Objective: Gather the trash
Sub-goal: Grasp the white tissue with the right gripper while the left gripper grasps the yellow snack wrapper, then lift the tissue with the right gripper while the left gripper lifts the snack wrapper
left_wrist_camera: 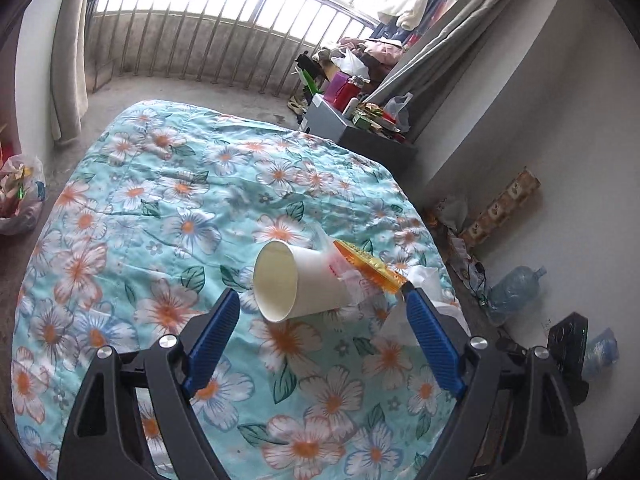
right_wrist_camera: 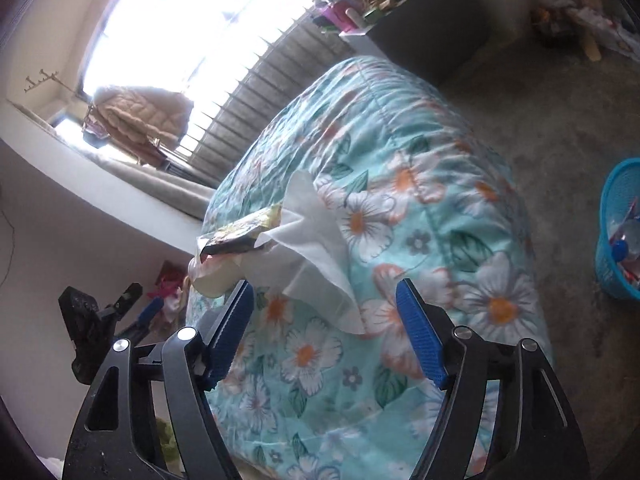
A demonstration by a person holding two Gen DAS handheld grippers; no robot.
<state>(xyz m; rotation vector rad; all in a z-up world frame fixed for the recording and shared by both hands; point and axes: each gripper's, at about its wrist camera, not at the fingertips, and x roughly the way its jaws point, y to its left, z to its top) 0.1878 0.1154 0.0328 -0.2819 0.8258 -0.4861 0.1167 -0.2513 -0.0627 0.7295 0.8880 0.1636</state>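
Left wrist view shows a bed [left_wrist_camera: 160, 184] under a flowered quilt, taken here as the landmark, with the trash heaped near its wall-side edge. Largest of the heap is a white paper cup [left_wrist_camera: 296, 280], lying tipped on its side on the quilt, its mouth toward the camera. Touching the cup's far side lies a flat orange wrapper [left_wrist_camera: 370, 266], with crumpled clear plastic between the two. Just beyond them on the quilt is a white tissue [right_wrist_camera: 316, 240], spread loose and seen best from the right wrist view, partly overlapping a foil snack wrapper [right_wrist_camera: 236, 236]. On the floor well apart from the bed stands a blue basket [right_wrist_camera: 620, 232] already holding some refuse, judged the likely collection point. The left tool [left_wrist_camera: 320, 300] is released, its jaws spread wide on either side of the cup and gripping nothing. The right tool [right_wrist_camera: 324, 292] is likewise released, jaws wide about the tissue's near corner, nothing held. Assessment: collection is partly done at most; cup, both wrappers, plastic and tissue all remain on the bed.
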